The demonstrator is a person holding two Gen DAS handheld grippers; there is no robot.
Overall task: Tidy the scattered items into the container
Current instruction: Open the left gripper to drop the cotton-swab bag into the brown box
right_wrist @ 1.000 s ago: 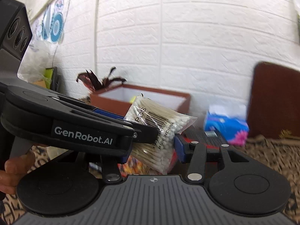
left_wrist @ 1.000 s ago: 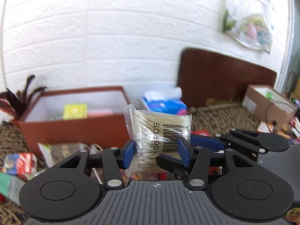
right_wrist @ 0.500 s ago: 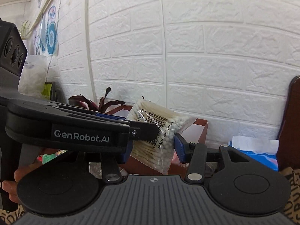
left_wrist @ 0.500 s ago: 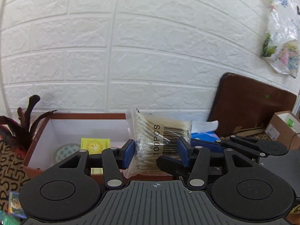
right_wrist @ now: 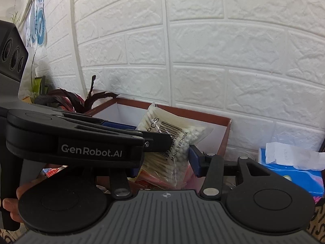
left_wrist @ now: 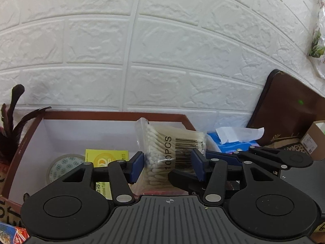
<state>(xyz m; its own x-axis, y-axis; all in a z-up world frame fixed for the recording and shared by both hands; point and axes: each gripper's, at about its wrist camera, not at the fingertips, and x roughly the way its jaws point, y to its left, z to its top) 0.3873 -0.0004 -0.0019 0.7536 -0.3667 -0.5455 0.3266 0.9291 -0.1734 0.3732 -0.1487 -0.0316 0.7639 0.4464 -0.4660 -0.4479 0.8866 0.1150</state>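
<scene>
I'm working in a lived-in home corner: white brick-pattern wallpaper [left_wrist: 162,50] fills the frame, a tissue pack [left_wrist: 233,142] sits lower right, a dark-leaved houseplant [right_wrist: 71,99] at left.

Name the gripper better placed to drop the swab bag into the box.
Right, probably. Its visible pad presses the bag above the box; releasing should drop it. The left gripper, bag between its jaws, has just been opening.
</scene>
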